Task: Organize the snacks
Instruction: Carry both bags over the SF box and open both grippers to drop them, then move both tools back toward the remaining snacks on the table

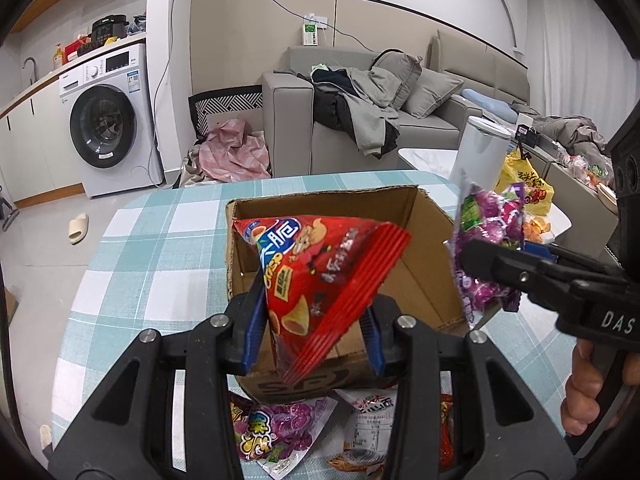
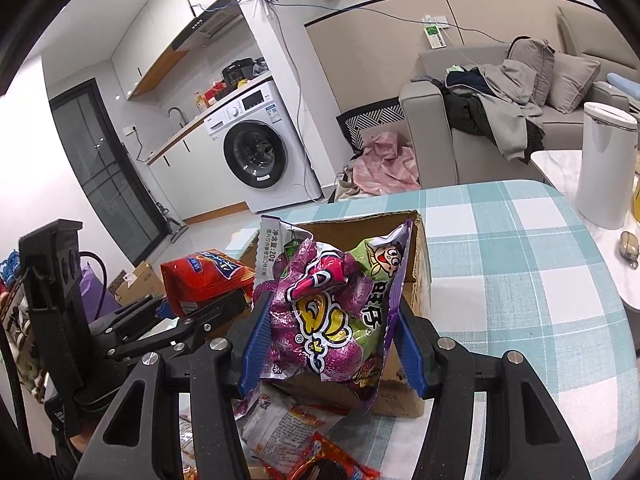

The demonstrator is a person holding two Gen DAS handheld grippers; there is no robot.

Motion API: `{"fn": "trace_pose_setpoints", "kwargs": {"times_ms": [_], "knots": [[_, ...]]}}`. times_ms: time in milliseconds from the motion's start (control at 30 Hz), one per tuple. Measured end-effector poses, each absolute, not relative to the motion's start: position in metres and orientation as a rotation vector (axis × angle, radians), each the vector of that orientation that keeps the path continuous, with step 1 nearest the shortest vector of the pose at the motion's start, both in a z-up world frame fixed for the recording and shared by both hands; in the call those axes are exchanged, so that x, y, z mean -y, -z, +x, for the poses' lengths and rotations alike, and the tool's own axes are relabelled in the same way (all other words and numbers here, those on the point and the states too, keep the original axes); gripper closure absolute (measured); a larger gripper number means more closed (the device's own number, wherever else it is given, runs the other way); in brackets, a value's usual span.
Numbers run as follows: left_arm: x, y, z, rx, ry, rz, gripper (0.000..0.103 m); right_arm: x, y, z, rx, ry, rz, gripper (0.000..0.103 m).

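Left gripper (image 1: 312, 334) clenched on red chip bag (image 1: 320, 276), right gripper (image 2: 332, 348) clamped on purple candy bag (image 2: 336, 312) — both over the open cardboard box (image 1: 432, 280). Risk: both dropping together — bags collide, one snags the rim.

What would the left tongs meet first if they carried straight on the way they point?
Probably the open brown cardboard box: the left tongs, shut on the red chip bag, aim over its near wall into its cavity. Depth is unclear.
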State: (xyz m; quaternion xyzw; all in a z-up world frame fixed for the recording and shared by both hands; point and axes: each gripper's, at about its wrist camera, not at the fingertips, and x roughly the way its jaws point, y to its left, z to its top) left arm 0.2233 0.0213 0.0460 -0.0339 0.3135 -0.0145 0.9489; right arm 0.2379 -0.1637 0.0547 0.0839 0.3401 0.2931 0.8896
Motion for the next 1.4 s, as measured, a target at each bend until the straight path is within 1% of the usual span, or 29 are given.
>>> {"fn": "trace_pose_setpoints", "kwargs": {"times_ms": [200,267,333,367,433,467,500,533,567,633,700,1033,1400], "knots": [[-0.018,-0.038,0.23,-0.656,0.042,-0.062,0.065,0.155,-0.049,0.246,-0.714,-0.579,0.136,0.046],[-0.018,-0.036,0.229,-0.658,0.045,-0.063,0.065,0.154,-0.048,0.248,-0.714,-0.571,0.127,0.042],[-0.018,-0.036,0.228,-0.653,0.037,-0.053,0.065,0.157,-0.047,0.246,-0.705,-0.568,0.124,0.027],[-0.018,-0.036,0.226,-0.648,0.038,-0.053,0.063,0.159,-0.047,0.246,-0.703,-0.571,0.128,0.024],[-0.019,-0.038,0.22,-0.64,0.04,-0.058,0.055,0.163,-0.048,0.244,-0.697,-0.583,0.132,0.016],[-0.019,-0.039,0.218,-0.638,0.037,-0.059,0.043,0.165,-0.049,0.243,-0.693,-0.577,0.125,0.015],[-0.019,-0.04,0.215,-0.634,0.028,-0.059,0.036,0.167,-0.049,0.242,-0.691,-0.571,0.121,0.011],[-0.02,-0.042,0.211,-0.628,0.013,-0.059,0.024,0.169,-0.05,0.24,-0.687,-0.568,0.12,0.006],[-0.021,-0.043,0.208,-0.62,0.007,-0.06,0.018,0.172,-0.05,0.239,-0.687,-0.573,0.125,0.004],[-0.023,-0.046,0.2,-0.61,0.002,-0.07,0.015,0.176,-0.051,0.234,-0.69,-0.582,0.13,0.001],[-0.026,-0.048,0.192,-0.615,-0.005,-0.083,0.001,0.18,-0.052,0.229,-0.69,-0.589,0.122,0.001],[-0.032,-0.05,0.15,-0.631,0.001,-0.124,0.001,0.197,-0.05,0.194,-0.705,-0.622,0.115,0.0],[-0.029,-0.052,0.103,-0.592,-0.004,-0.119,0.001,0.206,-0.037,0.166,-0.729,-0.624,0.096,0.0]]}}
